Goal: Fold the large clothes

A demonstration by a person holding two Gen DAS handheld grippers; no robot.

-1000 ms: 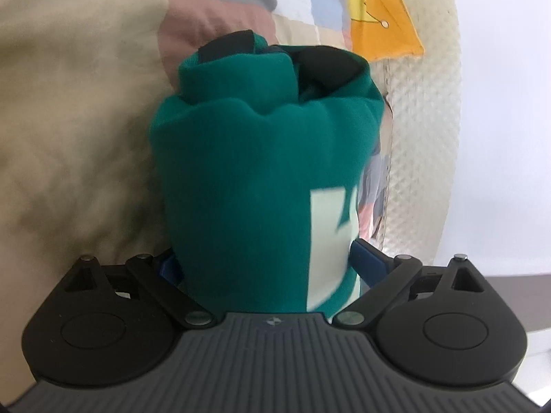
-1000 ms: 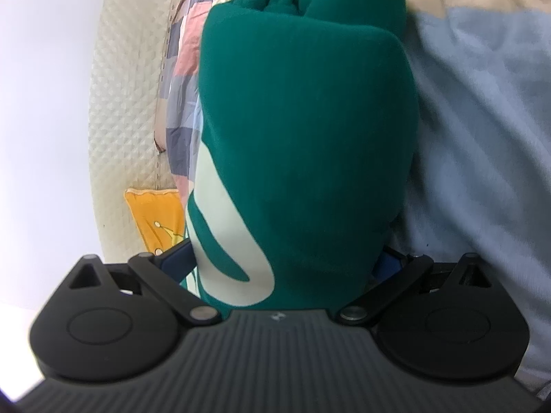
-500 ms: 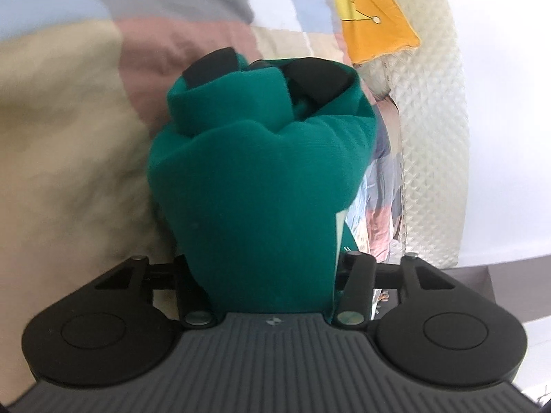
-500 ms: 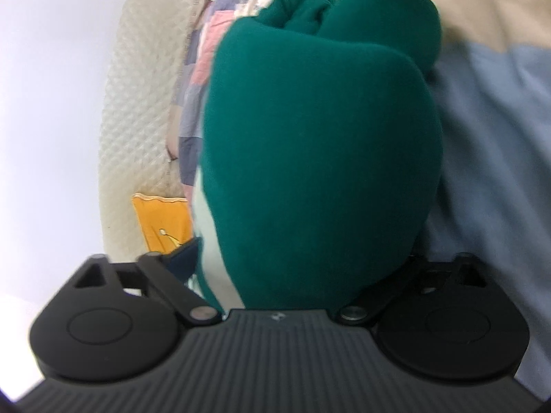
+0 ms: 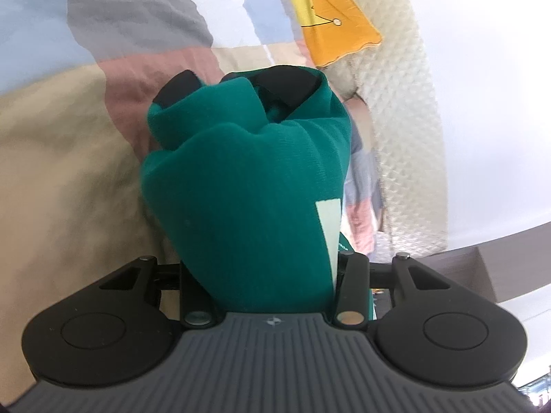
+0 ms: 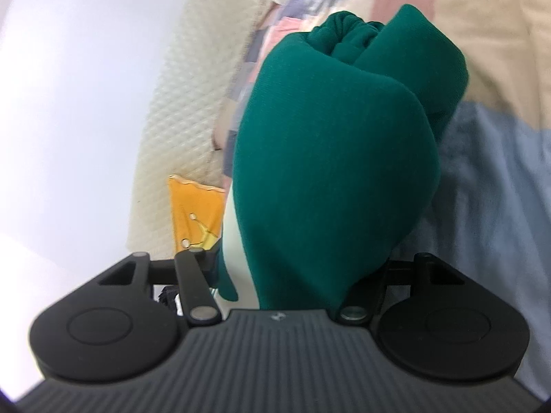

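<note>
Two grippers, one bundle: you have the green garment (image 5: 248, 186) pinched from both ends, and that is why it bulges up between the fingers instead of lying flat. Your left gripper (image 5: 241, 79) has just been closing, and its dark fingertips (image 5: 179, 86) poke out of the far folds, with a thick wad of cloth packed between them, so it is clenched on the garment. Your right gripper (image 6: 344, 34) has also just been closing. Its fingers are buried under the fabric, but the linkage arms stand drawn in against the bundle (image 6: 330, 158), which fills the whole gap — I judge it gripped there too.

The garment sits over the patchwork bedspread (image 5: 69, 137), near the cream quilted edge (image 5: 406, 130) and the orange pillow (image 5: 330, 17). Whether its underside touches the bed cannot be told from either view. A pale printed patch (image 5: 329, 230) shows on the side facing the quilted edge — a handy mark for which face is out.

Holding both ends at once makes sense: the cloth is bulky and soft, and a single grip would let the layers slide and the stack unroll. I judge the folding itself largely done and this a carry or repositioning of the finished bundle. Keep both grips level with each other; if one end sags, the inner folds may slip out.
</note>
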